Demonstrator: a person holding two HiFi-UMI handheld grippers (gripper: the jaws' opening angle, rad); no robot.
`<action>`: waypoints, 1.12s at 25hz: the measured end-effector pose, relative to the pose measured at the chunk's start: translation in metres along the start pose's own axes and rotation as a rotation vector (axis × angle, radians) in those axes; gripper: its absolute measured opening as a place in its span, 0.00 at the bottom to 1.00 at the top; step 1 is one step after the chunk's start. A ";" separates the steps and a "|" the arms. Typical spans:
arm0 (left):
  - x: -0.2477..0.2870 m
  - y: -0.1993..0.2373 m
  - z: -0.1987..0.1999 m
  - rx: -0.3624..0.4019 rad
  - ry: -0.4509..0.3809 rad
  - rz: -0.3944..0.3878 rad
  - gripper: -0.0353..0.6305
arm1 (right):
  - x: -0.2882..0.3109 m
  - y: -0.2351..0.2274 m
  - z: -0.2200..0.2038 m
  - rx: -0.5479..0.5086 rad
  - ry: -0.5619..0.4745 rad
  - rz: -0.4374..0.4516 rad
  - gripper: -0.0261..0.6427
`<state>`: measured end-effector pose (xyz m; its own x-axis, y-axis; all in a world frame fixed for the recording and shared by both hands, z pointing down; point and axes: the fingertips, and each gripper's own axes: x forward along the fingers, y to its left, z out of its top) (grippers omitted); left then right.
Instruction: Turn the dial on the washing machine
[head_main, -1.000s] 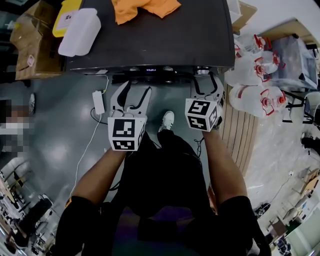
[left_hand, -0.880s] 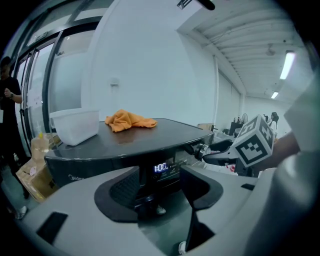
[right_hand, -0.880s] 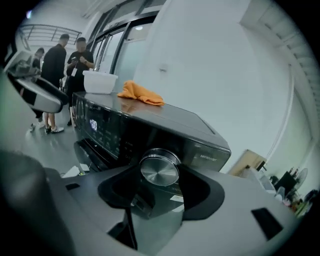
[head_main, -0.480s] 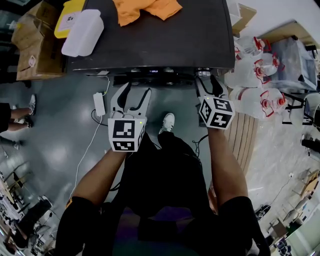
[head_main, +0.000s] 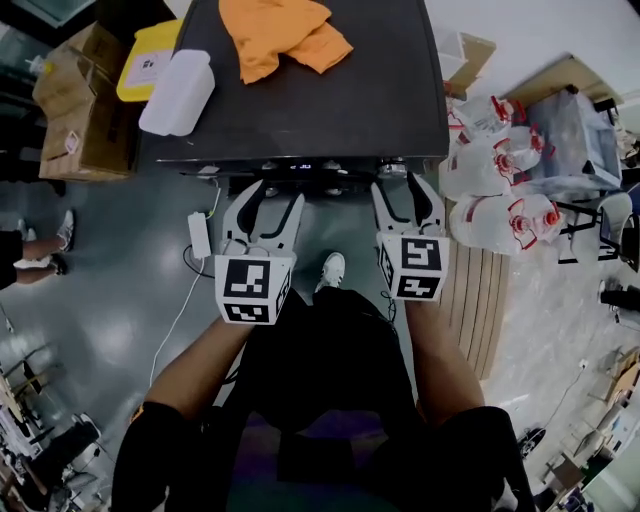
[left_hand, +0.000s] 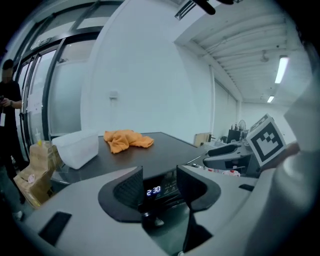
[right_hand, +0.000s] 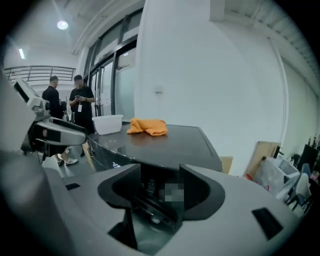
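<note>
Head view, looking down on a dark washer (head_main: 330, 110). Held low and close to its front strip, left gripper (head_main: 277, 192) and right gripper (head_main: 400, 185), so as to reach the controls there.

Left jaws apart but closing, with nothing between them. Just past them, only the lit clock (left_hand: 153, 190). Right jaws apart too and empty, pointed at the dark strip.

As for the dial (head_main: 394, 170), hard to see. Most likely the small round bit just ahead of the right jaws, not yet touched. So probably lined up for a right-hand turn.

Far beyond the jaws on the lid, an orange cloth (head_main: 280, 35) and a white tub (head_main: 178, 92), well out of the way.
</note>
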<state>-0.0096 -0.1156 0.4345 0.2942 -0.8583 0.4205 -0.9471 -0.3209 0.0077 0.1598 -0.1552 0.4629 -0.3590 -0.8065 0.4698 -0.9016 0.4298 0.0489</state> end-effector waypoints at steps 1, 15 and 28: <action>-0.005 -0.002 0.010 0.008 -0.014 -0.003 0.38 | -0.010 0.004 0.012 -0.014 -0.025 0.002 0.42; -0.102 -0.033 0.097 0.039 -0.121 -0.063 0.13 | -0.132 0.059 0.105 -0.060 -0.199 0.077 0.47; -0.121 -0.040 0.095 0.039 -0.102 -0.052 0.08 | -0.168 0.088 0.115 -0.042 -0.214 0.161 0.07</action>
<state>0.0054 -0.0369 0.2969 0.3563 -0.8758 0.3257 -0.9251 -0.3797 -0.0092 0.1135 -0.0287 0.2870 -0.5435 -0.7922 0.2775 -0.8198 0.5720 0.0270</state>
